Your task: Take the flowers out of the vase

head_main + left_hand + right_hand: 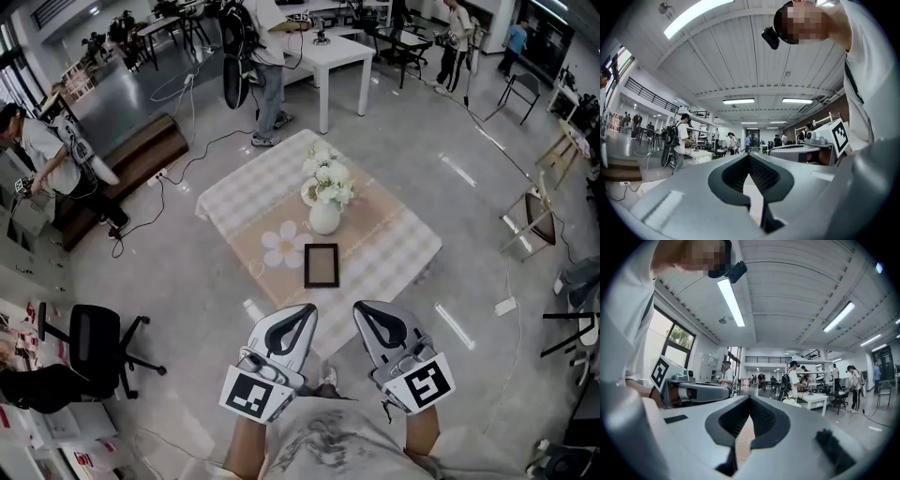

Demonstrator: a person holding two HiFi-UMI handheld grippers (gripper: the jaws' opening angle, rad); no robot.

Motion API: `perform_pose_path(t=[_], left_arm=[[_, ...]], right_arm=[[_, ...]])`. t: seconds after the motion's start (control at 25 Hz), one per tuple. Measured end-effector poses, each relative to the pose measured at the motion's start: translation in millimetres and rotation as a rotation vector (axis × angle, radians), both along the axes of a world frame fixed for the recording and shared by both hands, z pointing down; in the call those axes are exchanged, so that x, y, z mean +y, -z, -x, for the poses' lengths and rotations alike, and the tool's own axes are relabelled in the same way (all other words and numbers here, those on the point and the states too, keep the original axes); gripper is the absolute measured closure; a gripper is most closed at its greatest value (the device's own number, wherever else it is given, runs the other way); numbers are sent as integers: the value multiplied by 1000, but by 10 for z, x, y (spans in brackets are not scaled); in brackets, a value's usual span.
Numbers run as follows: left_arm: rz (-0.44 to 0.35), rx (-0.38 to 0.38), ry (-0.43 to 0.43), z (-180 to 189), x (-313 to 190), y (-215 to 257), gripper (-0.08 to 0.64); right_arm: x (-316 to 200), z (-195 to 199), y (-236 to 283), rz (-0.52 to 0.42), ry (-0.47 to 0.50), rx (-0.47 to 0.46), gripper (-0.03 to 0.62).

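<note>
White flowers (326, 178) sitting in small white vase (324, 217), middle of low table (403, 248) with checkered cloth. Black picture frame (322, 265) just on near side of vase, flower-shaped mat (283, 245) beside it. 2 tongs held close to person's body, well apart from vase. Left gripper (302, 314) jaws pressed together, empty. Right gripper (361, 307) same, tips meeting, nothing between.

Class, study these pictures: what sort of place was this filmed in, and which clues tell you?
Probably a large open lab or workshop: loose cables across the bare floor, people working around a white table.
</note>
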State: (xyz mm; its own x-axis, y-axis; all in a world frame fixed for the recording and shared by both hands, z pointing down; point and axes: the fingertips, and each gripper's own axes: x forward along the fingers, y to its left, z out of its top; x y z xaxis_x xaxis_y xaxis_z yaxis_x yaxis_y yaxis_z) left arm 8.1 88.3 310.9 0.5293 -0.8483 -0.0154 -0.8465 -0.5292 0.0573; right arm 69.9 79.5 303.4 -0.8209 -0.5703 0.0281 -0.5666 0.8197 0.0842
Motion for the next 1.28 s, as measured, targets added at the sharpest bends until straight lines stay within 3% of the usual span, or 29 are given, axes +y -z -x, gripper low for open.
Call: perform_pose_path(t=[0.16,0.32,0.56,1.28], left_arm=[[-23,-11,16,26,-91,57,551],[14,-6,13,25,-185,4,551],[-19,-6,-6,103,-461,-29,551],[59,33,-94,393,-1336,-327,551]], right_arm=[[-62,3,19,2,11,-15,577],[-159,20,-3,4,8,-15,577],[-410,80,-42,2,-10,-7,577],[-1221,402,-188,37,-85,50,577]])
